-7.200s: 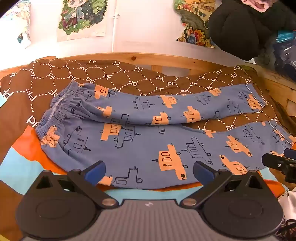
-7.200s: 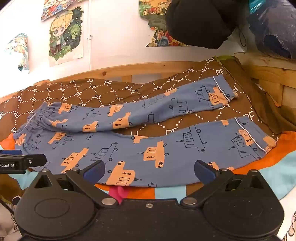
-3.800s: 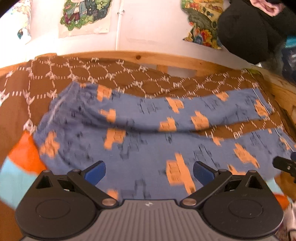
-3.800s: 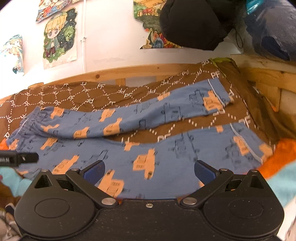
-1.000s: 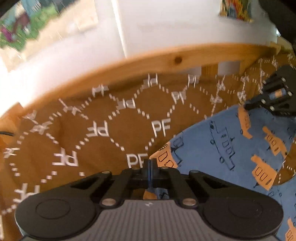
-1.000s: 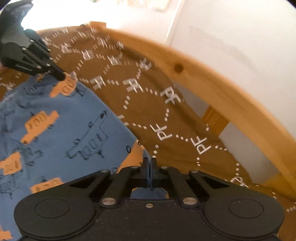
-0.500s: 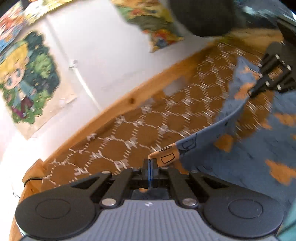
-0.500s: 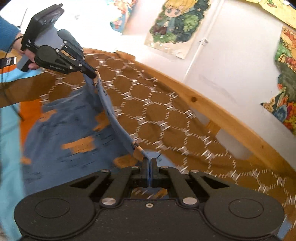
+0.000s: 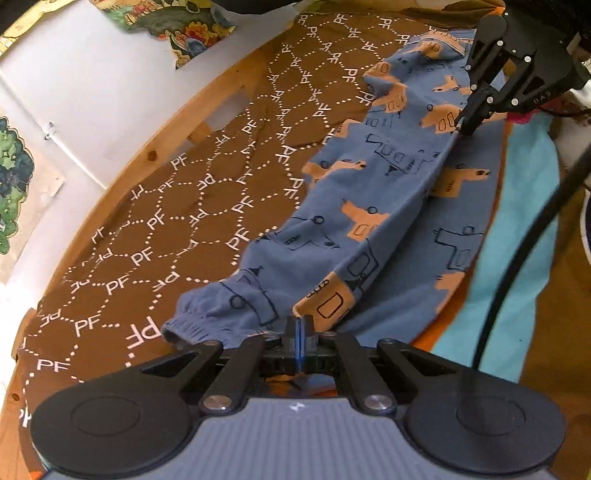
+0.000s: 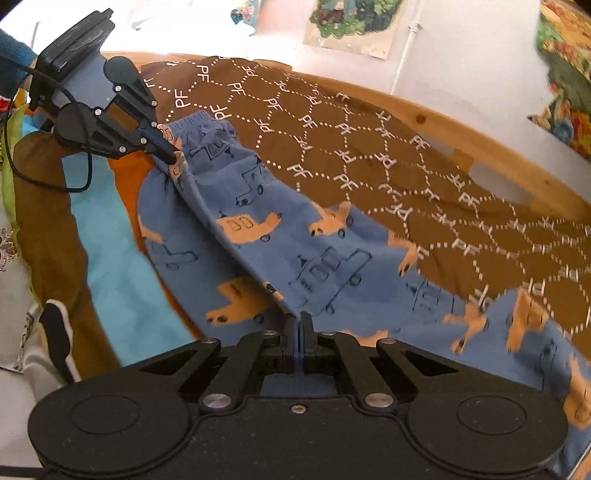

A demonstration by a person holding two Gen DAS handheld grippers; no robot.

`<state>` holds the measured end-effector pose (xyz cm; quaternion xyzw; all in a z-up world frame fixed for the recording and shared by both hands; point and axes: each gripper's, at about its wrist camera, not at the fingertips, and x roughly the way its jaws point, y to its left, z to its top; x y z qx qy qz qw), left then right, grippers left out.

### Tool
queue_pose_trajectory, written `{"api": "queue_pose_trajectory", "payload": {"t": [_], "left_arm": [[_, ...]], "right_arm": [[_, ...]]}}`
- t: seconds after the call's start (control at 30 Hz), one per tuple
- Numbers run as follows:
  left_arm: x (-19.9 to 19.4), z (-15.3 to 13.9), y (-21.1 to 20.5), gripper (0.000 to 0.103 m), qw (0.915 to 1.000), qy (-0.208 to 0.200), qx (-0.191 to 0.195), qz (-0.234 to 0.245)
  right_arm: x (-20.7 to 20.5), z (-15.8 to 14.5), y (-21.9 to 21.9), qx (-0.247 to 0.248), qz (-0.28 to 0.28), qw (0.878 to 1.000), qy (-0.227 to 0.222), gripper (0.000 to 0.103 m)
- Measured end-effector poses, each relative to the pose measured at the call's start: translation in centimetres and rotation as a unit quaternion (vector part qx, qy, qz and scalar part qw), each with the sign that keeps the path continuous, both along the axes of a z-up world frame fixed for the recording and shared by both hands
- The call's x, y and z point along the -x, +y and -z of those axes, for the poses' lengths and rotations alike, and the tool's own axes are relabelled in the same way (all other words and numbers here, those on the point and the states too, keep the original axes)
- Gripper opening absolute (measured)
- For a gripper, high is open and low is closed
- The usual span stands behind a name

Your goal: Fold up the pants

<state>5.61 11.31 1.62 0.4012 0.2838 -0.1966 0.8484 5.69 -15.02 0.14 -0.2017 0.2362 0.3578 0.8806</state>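
The pants (image 9: 373, 206) lie on the blanket (image 9: 207, 184) on the bed. One leg is doubled over the other, toward the bed's near edge.

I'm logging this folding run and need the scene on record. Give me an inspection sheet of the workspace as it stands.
Surface: brown PF-patterned blanket over a wooden bed frame.
Job's things: blue pants, one leg drawn over the other.
Clutter: dark bundle at the bed's far end.
Grippers: left gripper and right gripper, jaws shut on pants fabric.
Cables: black cable beside the bed.
Surroundings: white wall, posters.
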Motion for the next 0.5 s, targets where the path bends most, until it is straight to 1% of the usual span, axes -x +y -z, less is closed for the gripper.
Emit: {"api": "queue_pose_trajectory", "payload": {"t": [0.13, 0.2, 0.33, 0.5], "left_arm": [[0.7, -0.1, -0.2, 0.0, 0.9999, 0.008, -0.001, 0.011], [0.8, 0.2, -0.3, 0.0, 0.9996, 0.019, -0.007, 0.017], [0.7, 1.1, -0.6, 0.0, 0.9979, 0.044, -0.031, 0.036], [0.2, 1.8, -0.7, 0.002, 0.9954, 0.079, -0.038, 0.039]], "right_arm": [[0.8, -0.5, -0.5, -0.002, -0.002, 1.0, -0.002, 0.0], [1.5, -0.7, -0.6, 0.002, -0.007, 1.0, 0.001, 0.0], [2.5, 0.0, -0.4, 0.023, -0.016, 1.0, 0.006, 0.0], [2.6, 0.6, -0.3, 0.03, -0.014, 0.999, 0.013, 0.0]]}}
